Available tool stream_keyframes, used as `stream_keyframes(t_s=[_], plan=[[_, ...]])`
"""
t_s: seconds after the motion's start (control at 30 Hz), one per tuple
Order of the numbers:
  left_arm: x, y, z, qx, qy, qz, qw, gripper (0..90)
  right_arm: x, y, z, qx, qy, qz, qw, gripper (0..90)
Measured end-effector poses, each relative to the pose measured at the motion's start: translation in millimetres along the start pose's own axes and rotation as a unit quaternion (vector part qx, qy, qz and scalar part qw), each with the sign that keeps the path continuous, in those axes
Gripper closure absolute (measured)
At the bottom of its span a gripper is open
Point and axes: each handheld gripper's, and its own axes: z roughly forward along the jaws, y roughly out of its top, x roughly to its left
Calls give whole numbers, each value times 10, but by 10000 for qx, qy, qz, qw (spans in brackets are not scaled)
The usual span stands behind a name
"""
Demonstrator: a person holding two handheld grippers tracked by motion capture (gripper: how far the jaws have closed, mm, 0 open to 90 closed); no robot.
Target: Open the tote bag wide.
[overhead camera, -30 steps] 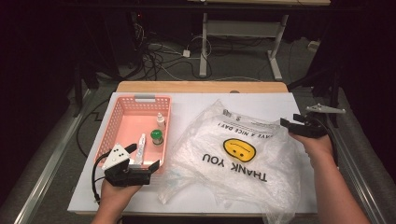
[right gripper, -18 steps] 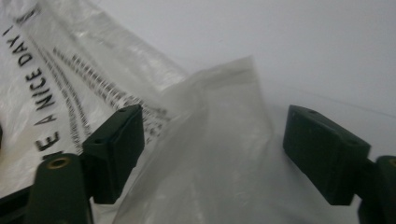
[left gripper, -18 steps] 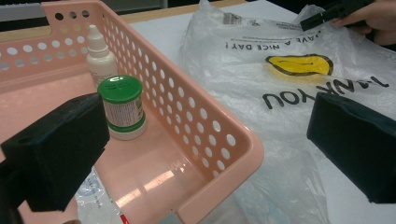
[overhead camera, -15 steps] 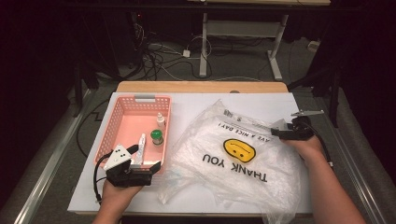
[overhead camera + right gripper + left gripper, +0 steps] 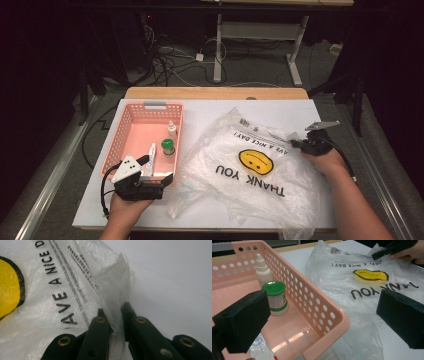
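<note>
Right hand-held gripper (image 5: 300, 144) pinching plastic bag (image 5: 250, 175), pink basket (image 5: 131, 137) beside

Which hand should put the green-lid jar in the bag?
Probably the left: its open gripper hovers over the basket near the jar, while the right gripper pinches the plastic bag.

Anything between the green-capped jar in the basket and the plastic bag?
Only the pink basket's perforated side wall stands between the green-capped jar and the plastic bag, clearest in the left gripper view. The high view agrees.

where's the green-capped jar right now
In the high view the green-capped jar stands upright inside the pink basket at the table's left, near its right wall, just in front of the small white dropper bottle.
</note>
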Motion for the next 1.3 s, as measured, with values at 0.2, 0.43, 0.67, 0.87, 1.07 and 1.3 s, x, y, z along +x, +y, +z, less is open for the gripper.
stream_keyframes(t_s=[0.2,0.43,0.67,0.87,1.07,1.3], plan=[[-10,4,-10,-13,-51,20,10000,0,-126,63,-99,-415,-461,414,9972,900],[11,7,-15,12,-96,77,9999,0,-381,80,-118,-596,-984,820,9900,900],[31,3,-5,23,-77,102,9999,0,-669,-18,-243,-795,-1536,1404,9749,900],[15,1,26,47,-107,129,9998,0,-670,-161,-278,-678,-1565,1574,9727,900],[1,15,55,54,-135,171,9997,0,-535,-326,-377,-709,-1341,1504,9769,617],[-28,23,51,4,-177,161,9997,0,-360,-434,-854,-1219,-1437,1220,9745,441]])
